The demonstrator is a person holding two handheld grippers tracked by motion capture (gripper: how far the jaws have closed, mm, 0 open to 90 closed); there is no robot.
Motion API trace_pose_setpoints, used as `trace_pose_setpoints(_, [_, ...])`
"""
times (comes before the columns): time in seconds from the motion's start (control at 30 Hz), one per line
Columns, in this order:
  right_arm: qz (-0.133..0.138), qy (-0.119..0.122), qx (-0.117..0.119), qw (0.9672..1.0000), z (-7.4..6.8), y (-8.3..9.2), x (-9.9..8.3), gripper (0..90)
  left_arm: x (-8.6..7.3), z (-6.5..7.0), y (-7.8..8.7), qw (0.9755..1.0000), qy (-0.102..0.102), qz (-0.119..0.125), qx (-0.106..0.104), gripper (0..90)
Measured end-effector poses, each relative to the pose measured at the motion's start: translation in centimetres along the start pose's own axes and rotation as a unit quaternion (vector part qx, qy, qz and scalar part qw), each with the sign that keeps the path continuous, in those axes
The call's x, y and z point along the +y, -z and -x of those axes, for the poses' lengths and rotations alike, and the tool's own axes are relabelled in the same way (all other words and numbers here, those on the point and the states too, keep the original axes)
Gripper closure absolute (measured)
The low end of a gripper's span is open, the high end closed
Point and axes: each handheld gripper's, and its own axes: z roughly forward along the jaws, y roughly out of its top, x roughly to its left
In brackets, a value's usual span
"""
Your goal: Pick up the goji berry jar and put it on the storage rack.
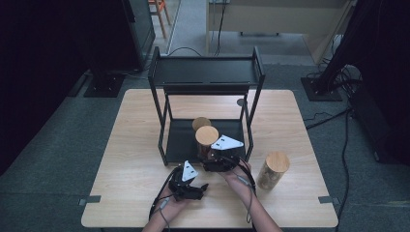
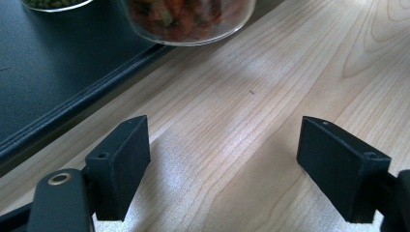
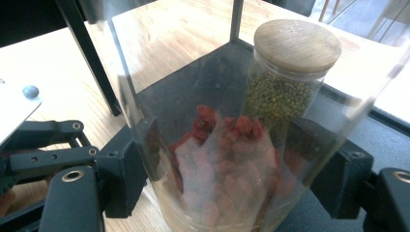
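Left gripper (image 1: 202,186) sits on the tabletop near the person's edge, jaws wide apart with bare wood between them, holding nothing; its view catches the shelf tray's lip and the base of the red-filled jar. Just right of it, right gripper (image 1: 212,165) has its jaws clamped on the red-filled jar (image 3: 220,164), one pad on each side of the glass, at the front edge of the black shelf's (image 1: 180,140) bottom tray. Judged step: setting this jar onto the tray beside the green-bean jar (image 3: 285,87), which stands behind it. To do it well, keep the jar upright, carry its base fully over the tray lip, stop short of the neighbour, then release. Farther right, a third jar (image 1: 273,170) stands on the table (image 1: 125,145). Hard to tell: whether the held jar's base already rests on the tray; its lid is cut off in the right gripper view.
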Motion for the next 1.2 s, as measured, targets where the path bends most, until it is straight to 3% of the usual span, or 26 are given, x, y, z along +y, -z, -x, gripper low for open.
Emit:
trace_pose_setpoints(0.67, [0.005,-0.016,-0.002,0.9999,0.2,-1.4,0.6,25.1,0.0,0.0,0.0,1.0000,0.000,0.001,-0.001,19.8])
trace_pose_setpoints(1.2, [0.006,-0.015,-0.005,0.9999,0.3,-2.6,1.5,25.1,0.0,0.1,0.0,1.0000,-0.003,-0.001,-0.002,19.8])
